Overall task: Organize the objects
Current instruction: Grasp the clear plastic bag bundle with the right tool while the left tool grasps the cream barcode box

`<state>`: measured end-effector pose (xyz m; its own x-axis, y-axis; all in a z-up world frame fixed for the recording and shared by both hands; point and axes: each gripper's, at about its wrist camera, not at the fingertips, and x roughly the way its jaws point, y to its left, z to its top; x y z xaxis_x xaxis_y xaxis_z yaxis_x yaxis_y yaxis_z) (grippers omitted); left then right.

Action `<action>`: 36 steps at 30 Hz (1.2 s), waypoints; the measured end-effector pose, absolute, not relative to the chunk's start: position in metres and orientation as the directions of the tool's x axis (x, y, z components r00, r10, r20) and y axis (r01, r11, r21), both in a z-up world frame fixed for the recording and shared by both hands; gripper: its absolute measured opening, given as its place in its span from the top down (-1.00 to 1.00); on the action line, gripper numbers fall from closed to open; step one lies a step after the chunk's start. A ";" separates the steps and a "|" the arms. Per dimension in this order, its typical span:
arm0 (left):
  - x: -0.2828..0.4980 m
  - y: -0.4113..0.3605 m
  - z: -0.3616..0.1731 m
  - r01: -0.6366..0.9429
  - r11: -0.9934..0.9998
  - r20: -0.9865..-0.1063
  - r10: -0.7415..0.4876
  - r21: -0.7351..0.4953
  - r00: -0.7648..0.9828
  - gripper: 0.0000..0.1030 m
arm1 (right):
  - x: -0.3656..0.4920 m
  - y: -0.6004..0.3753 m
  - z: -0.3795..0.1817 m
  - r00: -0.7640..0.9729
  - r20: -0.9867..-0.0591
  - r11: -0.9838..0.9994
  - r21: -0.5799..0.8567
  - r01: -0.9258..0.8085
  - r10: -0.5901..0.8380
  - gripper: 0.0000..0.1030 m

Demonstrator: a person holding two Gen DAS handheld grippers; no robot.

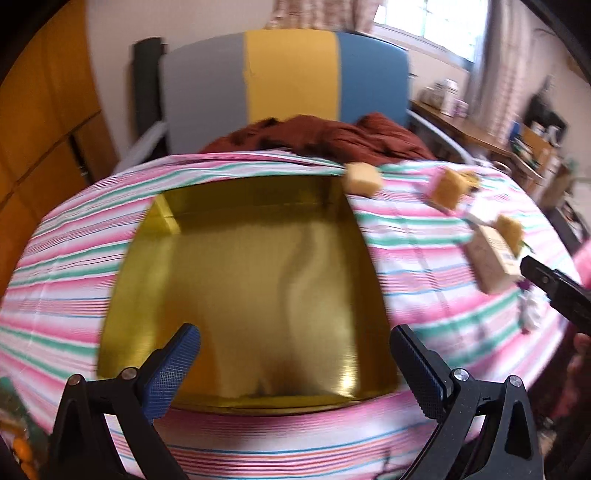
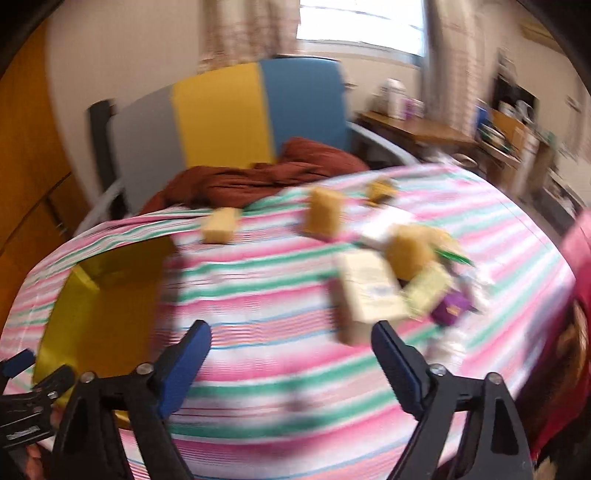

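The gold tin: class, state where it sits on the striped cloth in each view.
In the left wrist view the gold tin lies open and empty at centre, just beyond the left gripper. In the right wrist view it sits at far left, left of the sponge blocks.

The gold tray [image 1: 258,280] lay empty and unobstructed; right of it, scattered yellow blocks [image 2: 325,216] and boxes [image 2: 369,291] crowded the bed [image 2: 277,354].

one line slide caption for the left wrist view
Open left gripper over an empty gold tin on a striped cloth.

Bright window [image 2: 360,24], wooden desk [image 2: 413,129], tricolour headboard [image 1: 288,74], orange wardrobe [image 1: 44,122].
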<state>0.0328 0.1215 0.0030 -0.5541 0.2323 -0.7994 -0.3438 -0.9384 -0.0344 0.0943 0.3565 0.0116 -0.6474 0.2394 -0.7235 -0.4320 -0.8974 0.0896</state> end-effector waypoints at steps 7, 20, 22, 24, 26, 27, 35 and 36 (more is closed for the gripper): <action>0.042 0.173 0.000 -0.444 -0.885 -0.824 0.351 -0.138 -0.444 -1.00 | 0.142 0.441 -0.018 -0.553 -0.735 -0.765 0.072 -0.639 0.393 -0.43; 0.039 0.257 -0.004 -0.567 -0.807 -0.804 0.444 -0.167 -0.395 -0.99 | 0.151 0.498 -0.077 -0.563 -0.793 -0.747 0.225 -0.626 0.233 0.28; 0.035 0.272 -0.010 -0.580 -0.788 -0.808 0.471 -0.206 -0.353 -0.99 | 0.152 0.495 -0.079 -0.572 -0.788 -0.753 0.230 -0.616 0.227 0.30; 0.028 0.290 -0.017 -0.587 -0.767 -0.815 0.500 -0.258 -0.295 -0.99 | 0.154 0.495 -0.081 -0.583 -0.785 -0.753 0.251 -0.609 0.209 0.30; 0.018 0.311 -0.022 -0.565 -0.770 -0.824 0.506 -0.298 -0.256 -0.99 | 0.153 0.495 -0.083 -0.584 -0.785 -0.755 0.251 -0.606 0.208 0.30; 0.014 0.320 -0.025 -0.549 -0.774 -0.826 0.508 -0.314 -0.243 -0.99 | 0.154 0.495 -0.083 -0.582 -0.786 -0.753 0.251 -0.609 0.209 0.30; -0.020 0.392 -0.059 -0.448 -0.806 -0.864 0.487 -0.388 -0.128 -0.99 | 0.151 0.494 -0.083 -0.576 -0.792 -0.758 0.246 -0.604 0.202 0.30; -0.022 0.400 -0.063 -0.457 -0.812 -0.878 0.462 -0.363 -0.124 -0.99 | 0.151 0.494 -0.082 -0.575 -0.793 -0.759 0.246 -0.603 0.200 0.30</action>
